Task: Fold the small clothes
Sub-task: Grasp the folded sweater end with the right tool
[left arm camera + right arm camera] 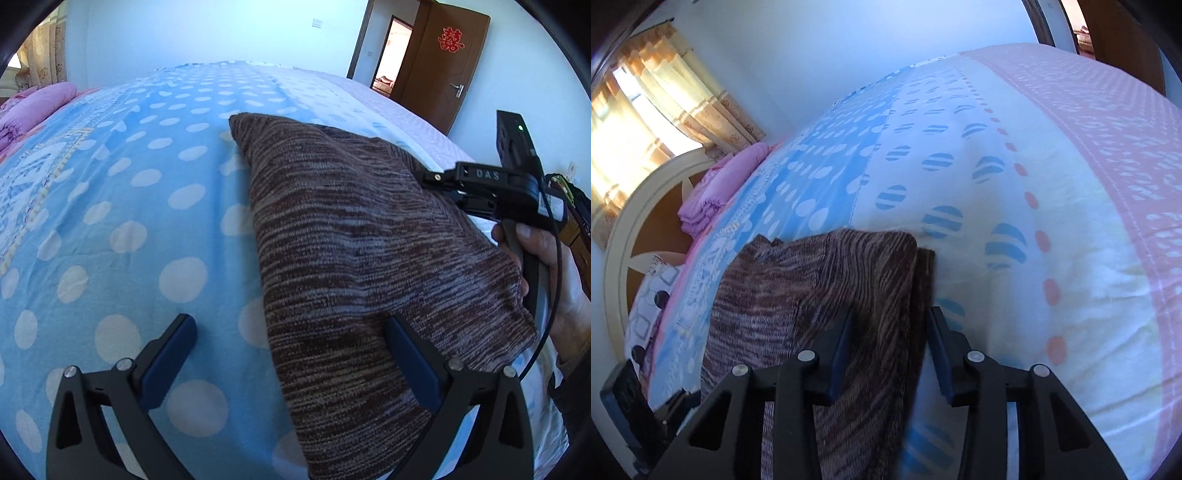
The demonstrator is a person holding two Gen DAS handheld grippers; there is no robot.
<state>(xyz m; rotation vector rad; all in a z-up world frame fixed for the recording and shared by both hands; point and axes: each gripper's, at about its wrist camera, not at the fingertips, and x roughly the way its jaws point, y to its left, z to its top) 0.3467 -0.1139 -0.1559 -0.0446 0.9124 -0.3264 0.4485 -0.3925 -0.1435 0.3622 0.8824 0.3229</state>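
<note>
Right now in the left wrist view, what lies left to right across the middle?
Folded pink quilt → blue dotted bedsheet → brown knit garment → right gripper → hand holding it.

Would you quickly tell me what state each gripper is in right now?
Left gripper: open wide, one finger resting on the brown knitted garment, nothing gripped.
Right gripper: partly open around the garment's edge, pads not pressing on it.

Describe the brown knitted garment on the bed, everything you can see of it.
The brown knitted garment is a mottled brown-and-grey marl knit, folded into a thick layered slab with stacked edges. It lies on the blue polka-dot bedsheet. The right gripper straddles its edge, pads not pressing; the left gripper stands wide open over its near end.
</note>
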